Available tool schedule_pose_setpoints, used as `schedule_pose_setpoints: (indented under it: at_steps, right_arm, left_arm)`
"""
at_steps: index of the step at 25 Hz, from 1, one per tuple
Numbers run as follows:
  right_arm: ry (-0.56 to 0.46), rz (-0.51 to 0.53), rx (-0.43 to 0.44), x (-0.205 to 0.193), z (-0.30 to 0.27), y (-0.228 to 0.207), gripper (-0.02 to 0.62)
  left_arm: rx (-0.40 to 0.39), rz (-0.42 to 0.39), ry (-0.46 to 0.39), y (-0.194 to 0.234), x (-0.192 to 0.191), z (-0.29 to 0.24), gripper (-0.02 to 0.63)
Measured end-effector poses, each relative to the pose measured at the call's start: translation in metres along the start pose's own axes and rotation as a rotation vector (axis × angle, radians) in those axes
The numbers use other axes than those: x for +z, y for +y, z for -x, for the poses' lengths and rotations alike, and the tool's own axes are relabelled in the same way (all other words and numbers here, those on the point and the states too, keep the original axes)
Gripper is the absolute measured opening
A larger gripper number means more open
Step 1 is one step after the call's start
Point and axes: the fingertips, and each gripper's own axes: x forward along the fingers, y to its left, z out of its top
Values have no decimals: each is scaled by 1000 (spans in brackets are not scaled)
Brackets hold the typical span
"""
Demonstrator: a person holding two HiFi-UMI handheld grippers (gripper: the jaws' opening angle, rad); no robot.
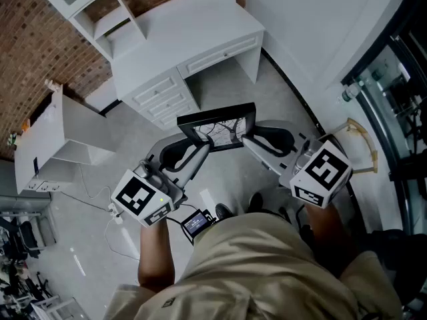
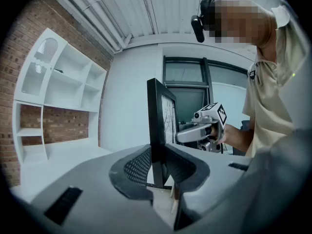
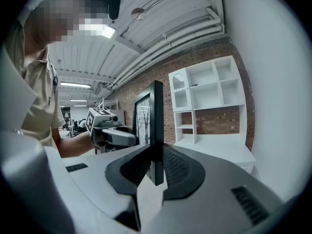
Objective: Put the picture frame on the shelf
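A black picture frame [image 1: 217, 126] with a pale branch print hangs in the air between both grippers, above the floor in front of the white desk. My left gripper [image 1: 200, 147] is shut on its left edge, and the frame [image 2: 157, 126] stands upright between those jaws. My right gripper [image 1: 248, 141] is shut on its right edge, with the frame [image 3: 155, 130] pinched edge-on. The white shelf unit [image 1: 93, 9] stands on the desk against the brick wall. The same shelf unit [image 3: 207, 99] shows ahead in the right gripper view and, as shelf unit [image 2: 53, 96], at the left of the left gripper view.
A white desk [image 1: 190, 42] with drawers sits ahead below the shelf. A white cabinet [image 1: 57, 135] stands at the left, cables [image 1: 93, 199] trail on the floor, and a wooden stand [image 1: 363, 145] is at the right by the window. A person holds both grippers.
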Motion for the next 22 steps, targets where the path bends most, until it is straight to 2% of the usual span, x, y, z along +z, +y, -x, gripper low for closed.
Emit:
schedule_pose_setpoints:
  at_steps: [3,7,17,22]
  right_arm:
    - [0,-4,-8,-15,19,-3,71]
    - [0,-13,-13,-14,41,-11,71]
    - [-13,-30,15,-16,73,-66,71]
    - [-11,-46,22,-17,61,-91,71]
  left_arm:
    - [-7,-4,3,-17,-10,-13,83]
    - [-15,-1,12,-32,-4,-30,83]
    - [3,-5,41,-37,8,-92,83]
    - [15,7,56,-16,8,-109,83]
